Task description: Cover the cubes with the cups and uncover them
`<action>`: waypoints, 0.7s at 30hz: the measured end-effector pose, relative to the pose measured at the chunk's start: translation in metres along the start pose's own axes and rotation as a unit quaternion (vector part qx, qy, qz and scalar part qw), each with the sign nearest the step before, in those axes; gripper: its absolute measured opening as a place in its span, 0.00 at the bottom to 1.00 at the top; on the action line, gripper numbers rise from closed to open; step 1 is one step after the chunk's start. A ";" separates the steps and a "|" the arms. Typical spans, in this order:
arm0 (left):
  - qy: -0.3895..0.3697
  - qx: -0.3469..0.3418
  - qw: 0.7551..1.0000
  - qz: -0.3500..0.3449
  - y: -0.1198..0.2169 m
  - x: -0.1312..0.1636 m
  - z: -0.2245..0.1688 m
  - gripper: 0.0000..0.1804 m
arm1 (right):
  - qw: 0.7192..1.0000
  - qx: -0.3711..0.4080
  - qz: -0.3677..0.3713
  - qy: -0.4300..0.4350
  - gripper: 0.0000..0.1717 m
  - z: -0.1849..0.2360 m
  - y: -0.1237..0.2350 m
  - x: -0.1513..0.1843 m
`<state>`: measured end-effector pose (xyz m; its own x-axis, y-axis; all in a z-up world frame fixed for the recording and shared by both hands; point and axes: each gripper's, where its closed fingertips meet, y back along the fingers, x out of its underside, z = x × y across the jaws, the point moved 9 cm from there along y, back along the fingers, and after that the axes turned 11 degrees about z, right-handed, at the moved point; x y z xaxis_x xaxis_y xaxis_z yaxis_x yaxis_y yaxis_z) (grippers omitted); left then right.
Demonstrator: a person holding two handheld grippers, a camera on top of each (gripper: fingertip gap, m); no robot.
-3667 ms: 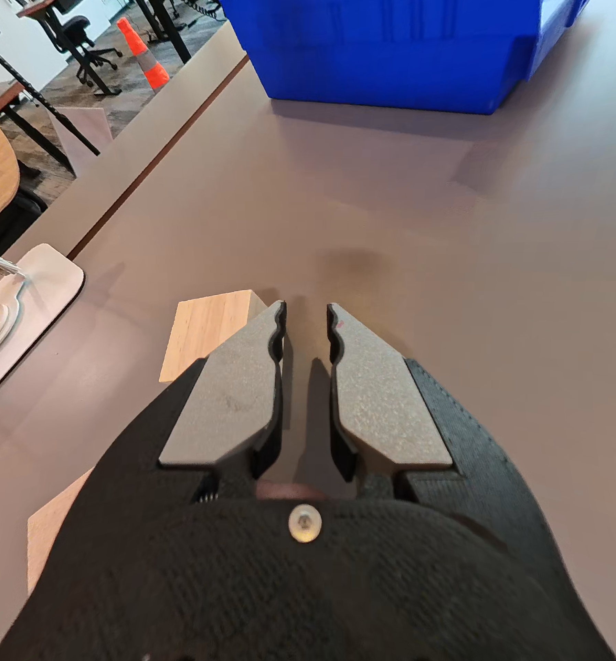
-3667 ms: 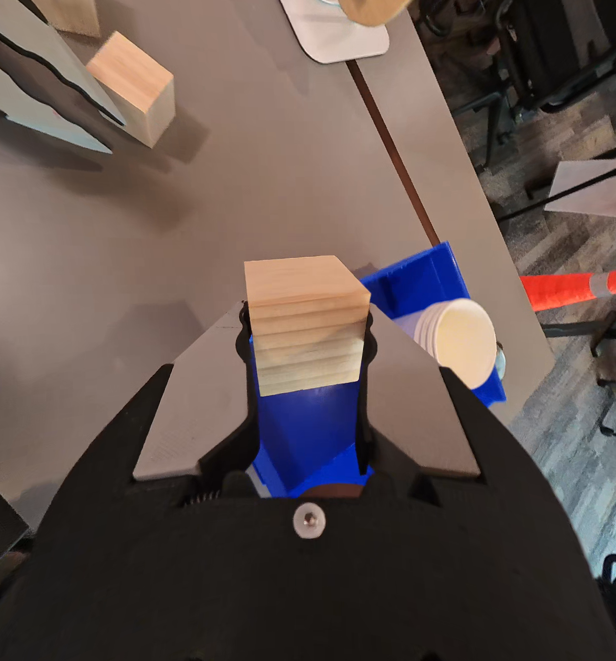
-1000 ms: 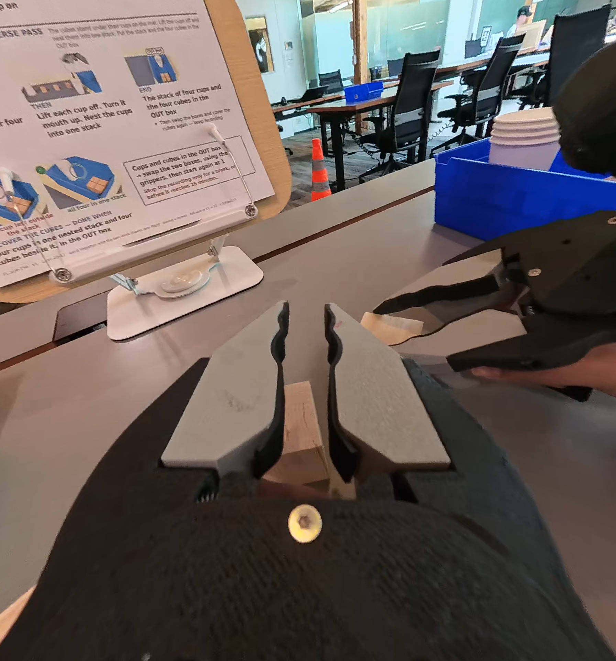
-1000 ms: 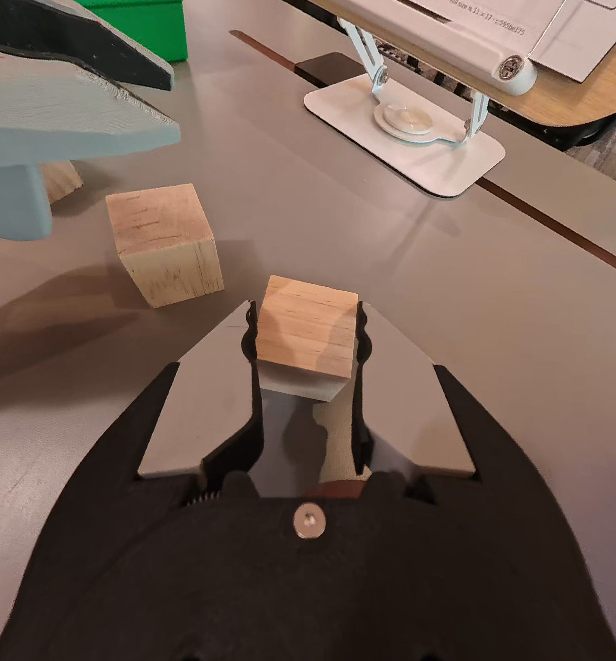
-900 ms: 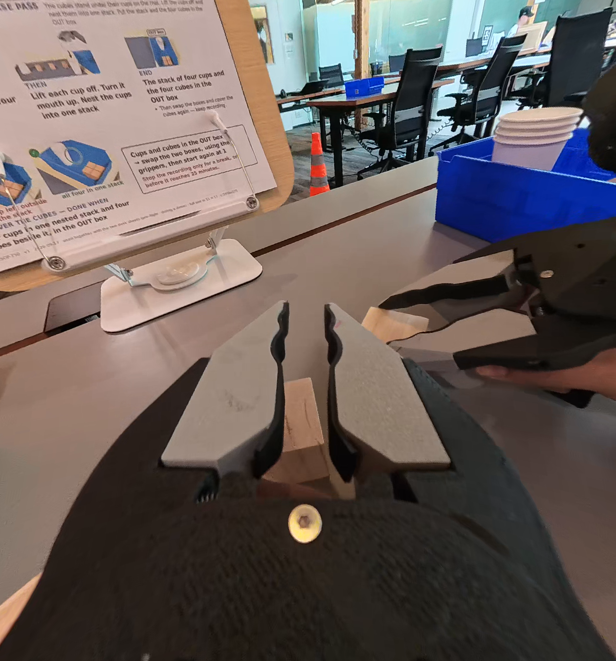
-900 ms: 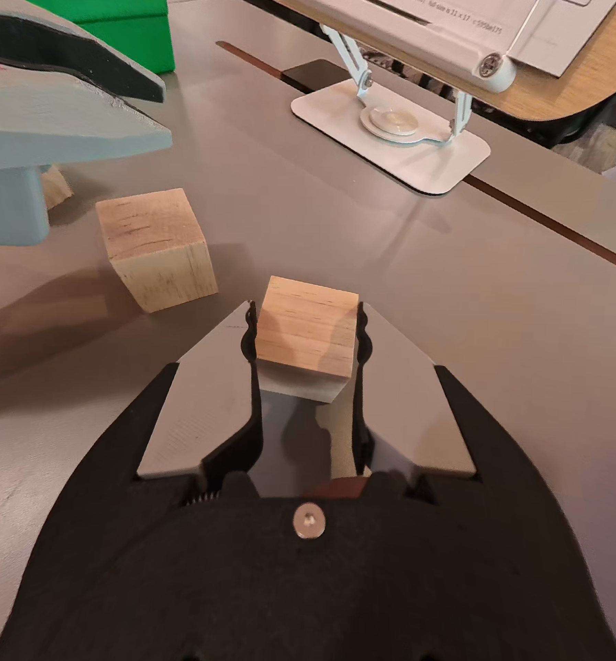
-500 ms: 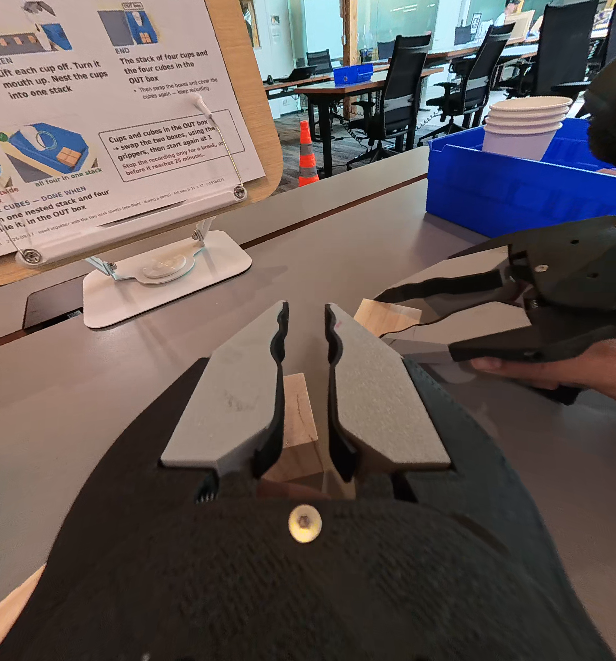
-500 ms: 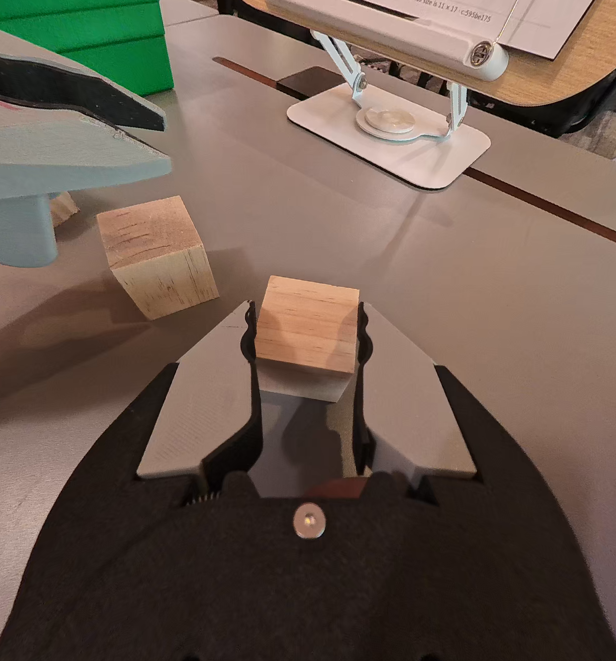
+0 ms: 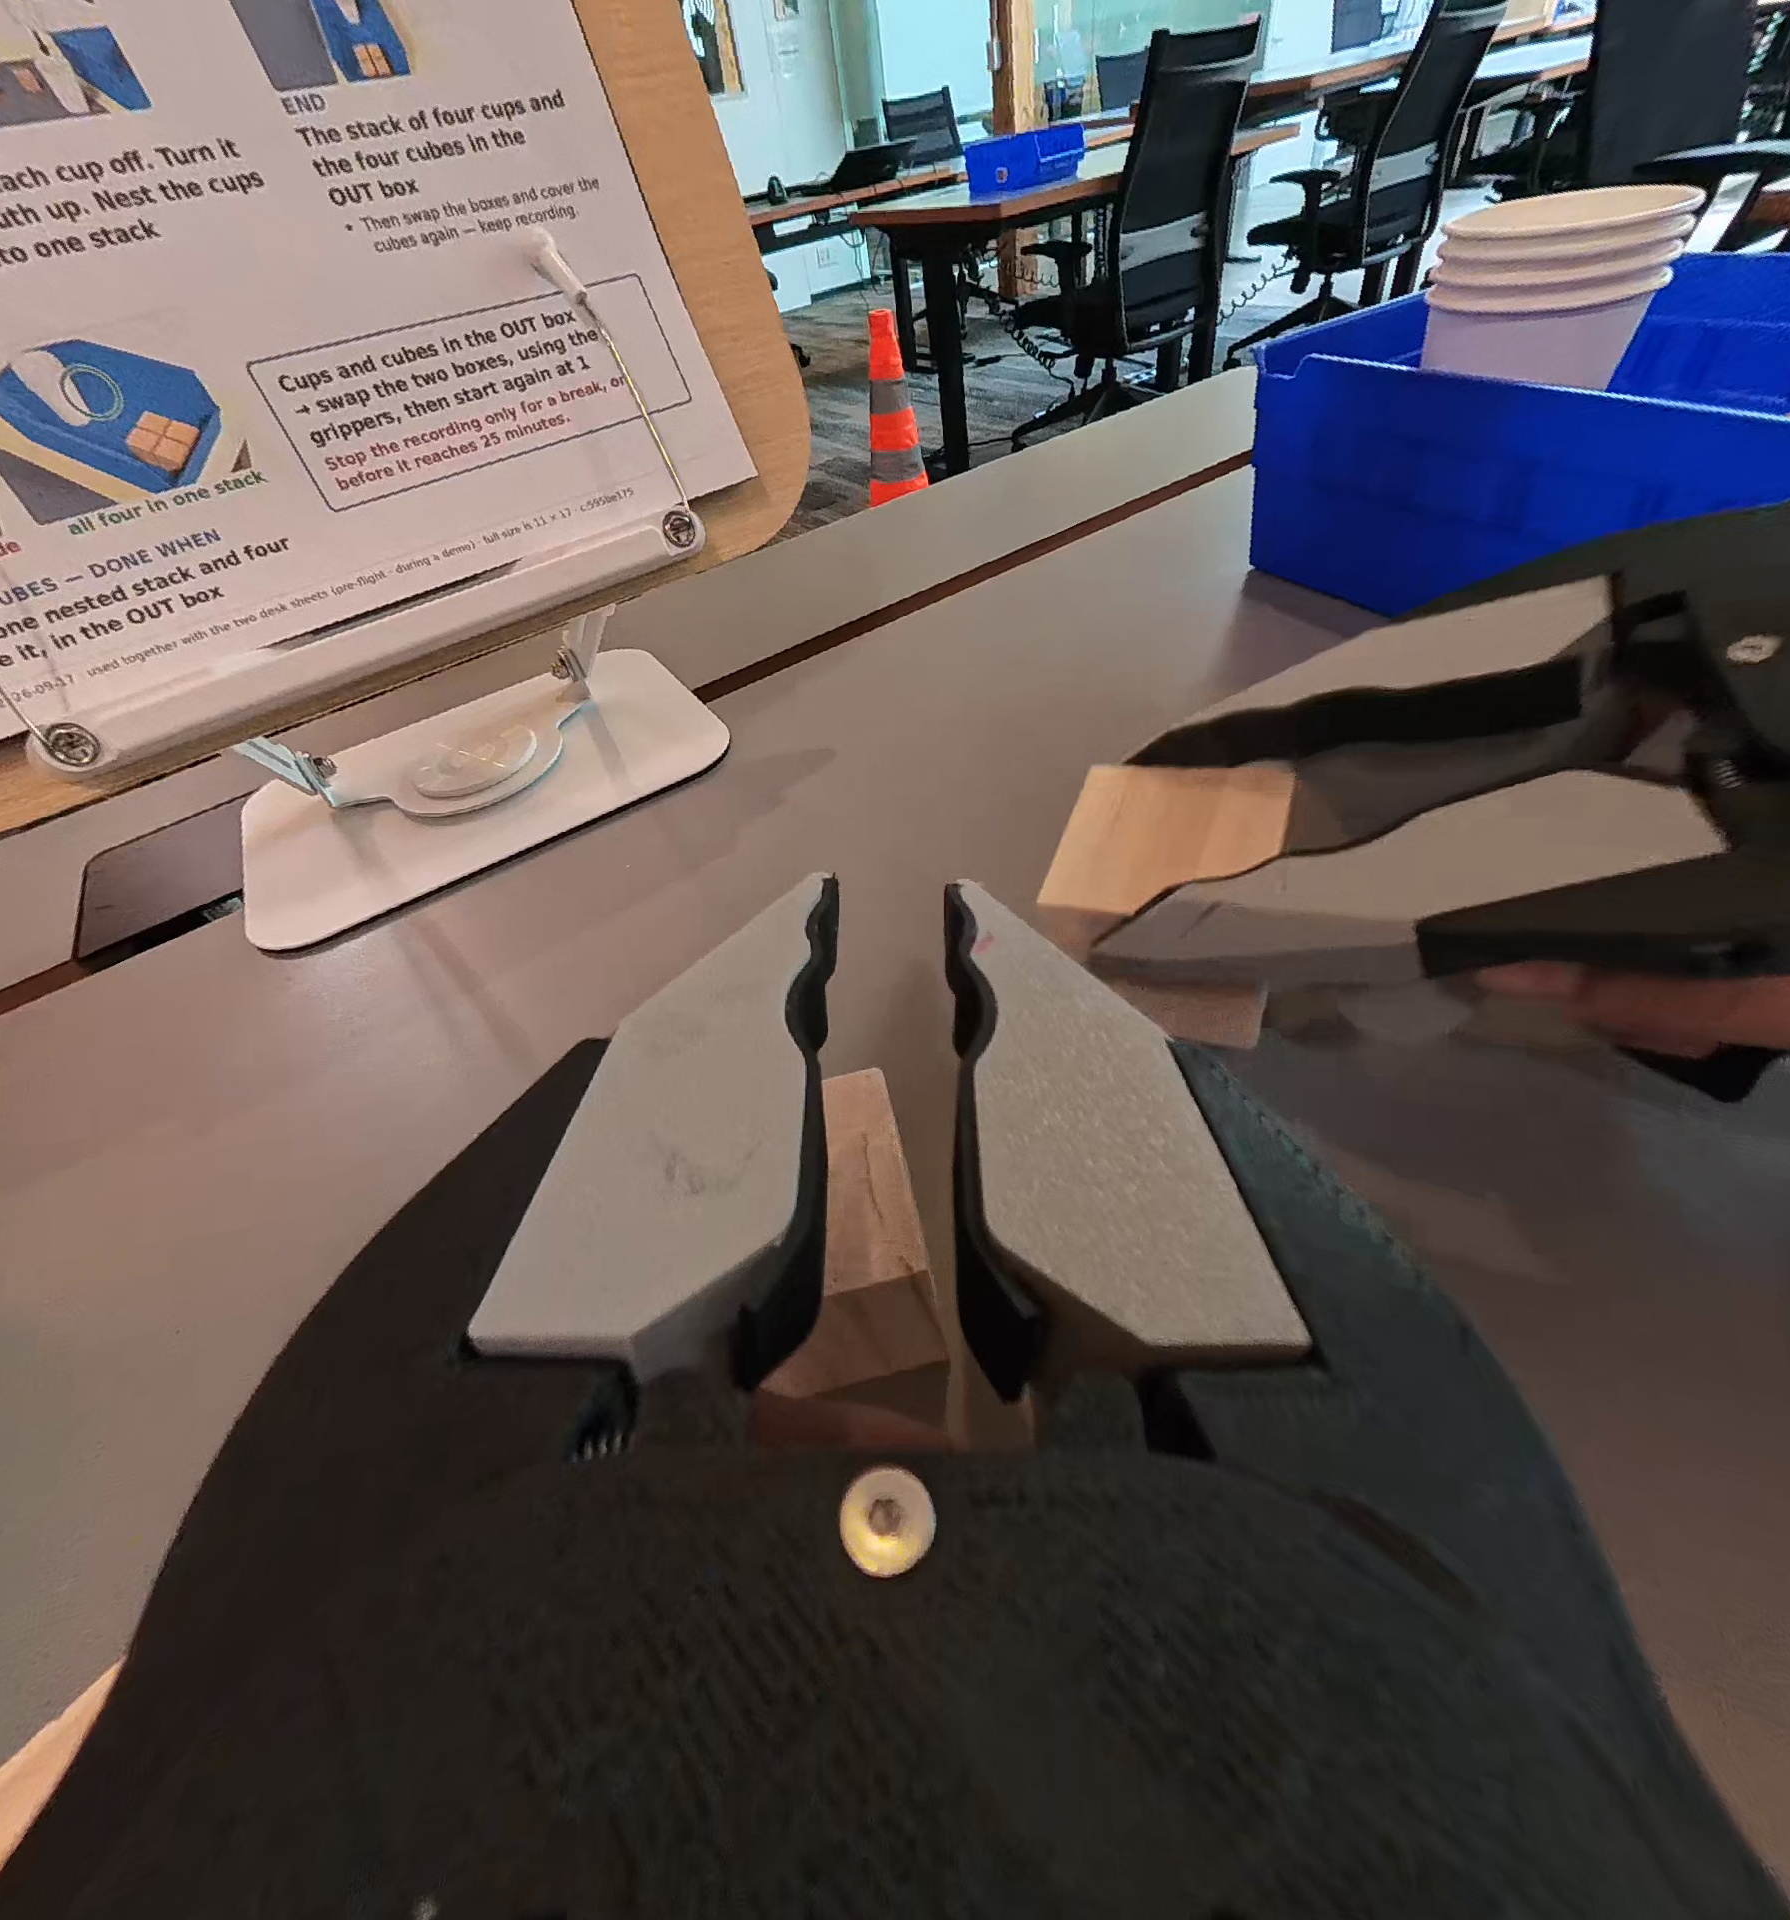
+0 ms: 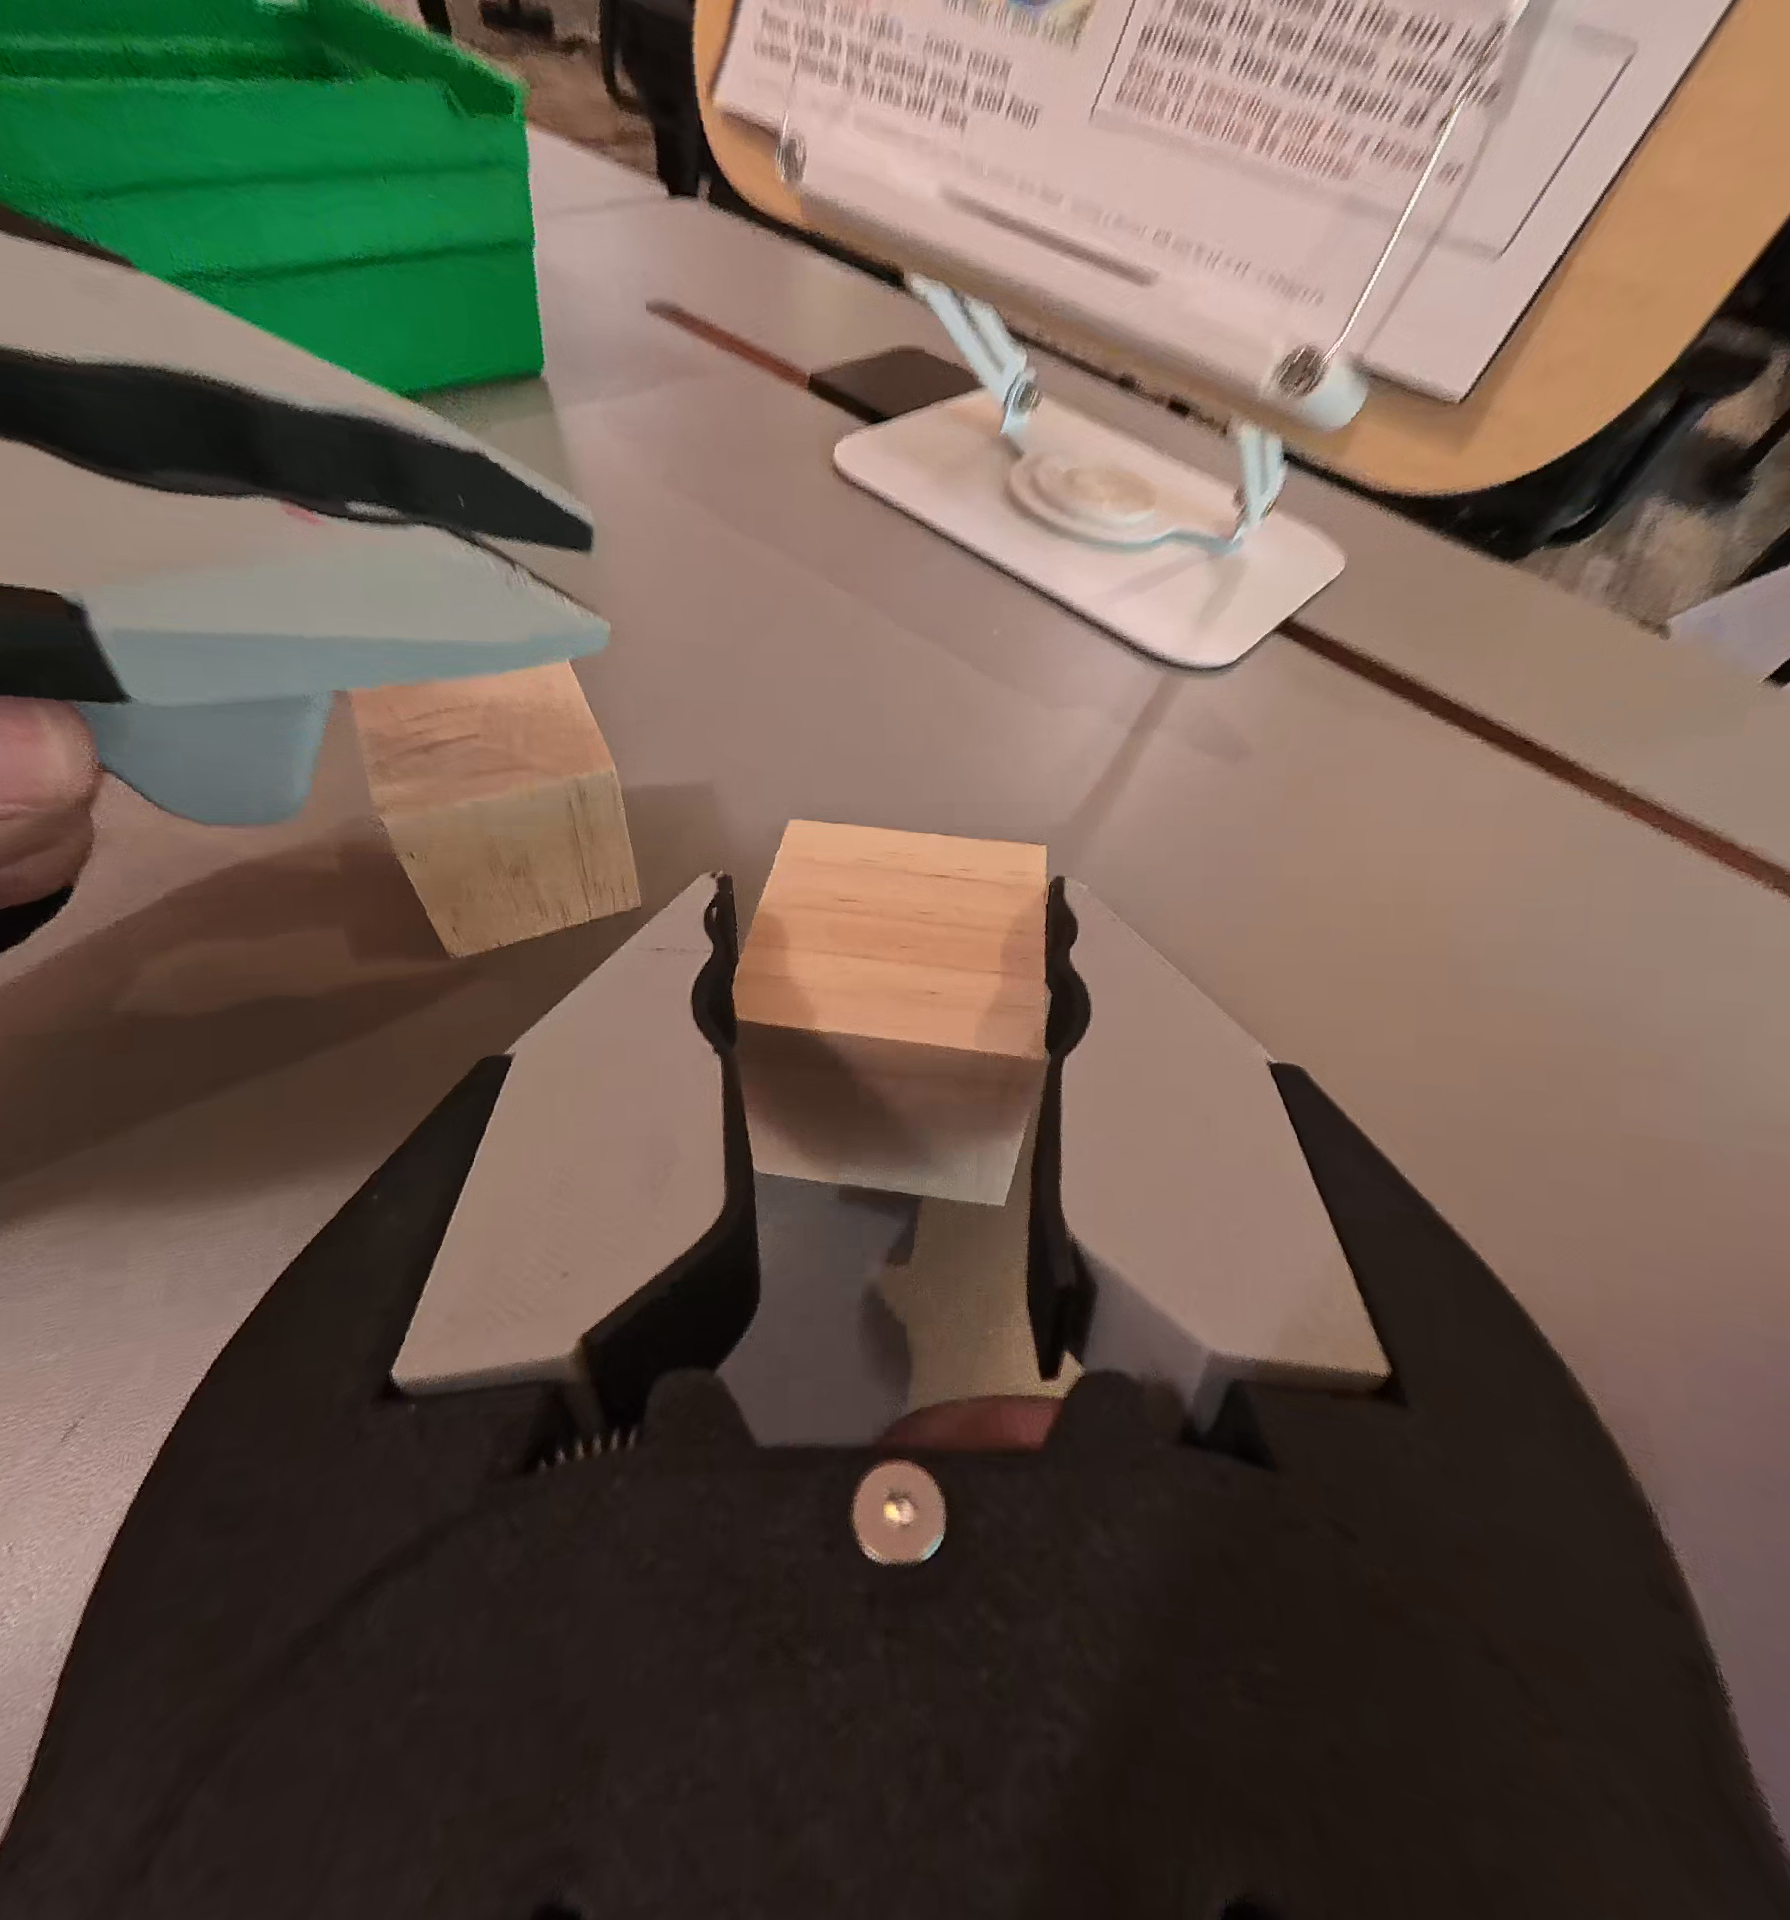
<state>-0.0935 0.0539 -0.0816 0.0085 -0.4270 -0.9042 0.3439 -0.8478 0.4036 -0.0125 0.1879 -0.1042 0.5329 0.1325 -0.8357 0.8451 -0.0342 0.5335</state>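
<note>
Right gripper [image 10: 889,914]: fingers closed on a wooden cube [image 10: 896,966], both pads pressed to its sides, cube just above the grey table [image 10: 1390,1039]. Left gripper [image 9: 891,904]: fingers slightly apart, nothing between the tips; a second cube [image 9: 865,1236] lies on the table below it. A third cube [image 10: 496,800] sits just left of the held one. Paper cups [image 9: 1556,281] stand stacked in the blue bin [image 9: 1493,478], well apart.

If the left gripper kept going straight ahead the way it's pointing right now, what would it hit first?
Probably bare table first: nothing lies just past the left gripper and its narrowly parted jaws. Farther along, slightly left, stands the white stand base. The right gripper's cube sits off to the right; depth is uncertain.
</note>
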 end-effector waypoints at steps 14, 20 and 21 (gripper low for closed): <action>-0.006 0.003 1.000 -0.005 0.001 -0.002 -0.002 0.10 | 0.960 0.147 -0.233 -0.051 0.33 -0.084 0.215 -0.002; -0.018 0.008 1.000 -0.006 0.002 -0.003 -0.006 0.10 | 0.966 0.199 -0.099 -0.130 0.33 -0.183 0.217 0.041; -0.018 0.009 1.000 -0.005 0.001 -0.002 -0.006 0.10 | 0.966 0.200 -0.073 -0.144 0.33 -0.196 0.208 0.050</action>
<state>-0.0870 0.0558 -0.0798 -0.0283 -0.4281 -0.9033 0.3266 -0.8580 0.3965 0.1819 0.3816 -0.0098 0.3481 -0.1153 -0.9303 0.8294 -0.4247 0.3630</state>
